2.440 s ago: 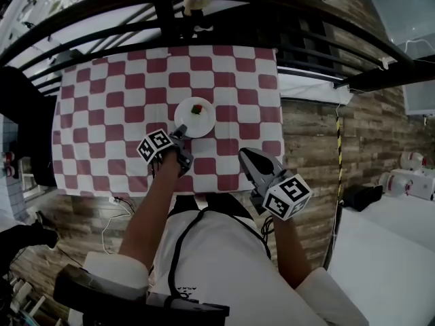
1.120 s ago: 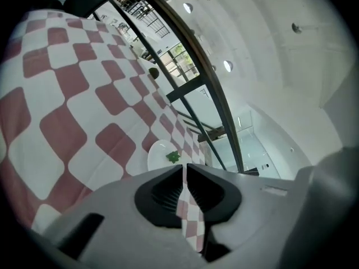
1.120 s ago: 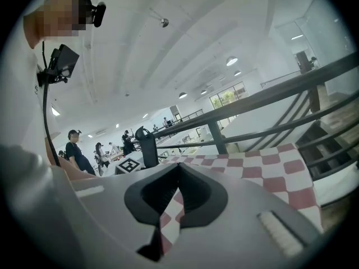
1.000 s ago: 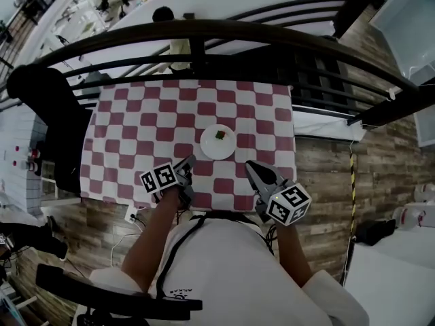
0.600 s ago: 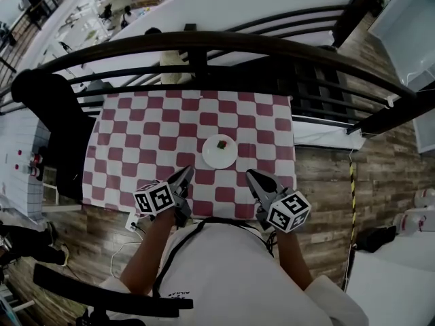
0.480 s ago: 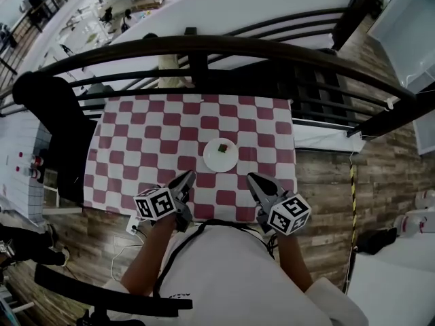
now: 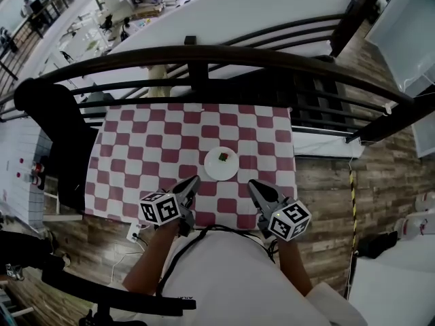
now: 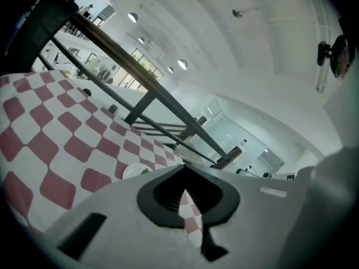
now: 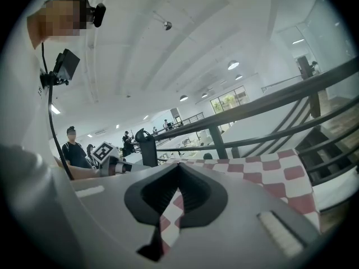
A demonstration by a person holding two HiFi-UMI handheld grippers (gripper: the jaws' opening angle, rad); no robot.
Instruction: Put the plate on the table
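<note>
- A wood-plank floor (image 7: 326, 182) is seen, bounded by a dark curved railing (image 7: 204, 54) with an open hall beyond; just inside the railing stands the table (image 7: 92, 202), covered by a red-and-white checked cloth (image 7: 136, 148).
- The plate (image 7: 221, 164), small, round and white, is seen lying flat on the cloth in the near half of the table, somewhat right of centre; a small red and green item (image 7: 222, 157) is carried on it, and what that item is cannot be told.
- The left gripper (image 7: 191, 183) is held above the near edge of the table, pointed roughly toward the plate but apart from it; in the left gripper view its jaws are seen brought together with nothing between them; only a sliver of checked cloth is glimpsed past the pads.
- The right gripper (image 7: 253, 185) is held at the near edge on the other side, likewise apart from the plate; in its own view the jaws are seen closed on nothing.
- The plate lies beyond and between the two gripper tips, touched by neither.
- The task is judged to be finished: the plate is supported wholly by the table and has been let go.
- Nothing further appears to be required of the plate; no second plate is seen anywhere.
</note>
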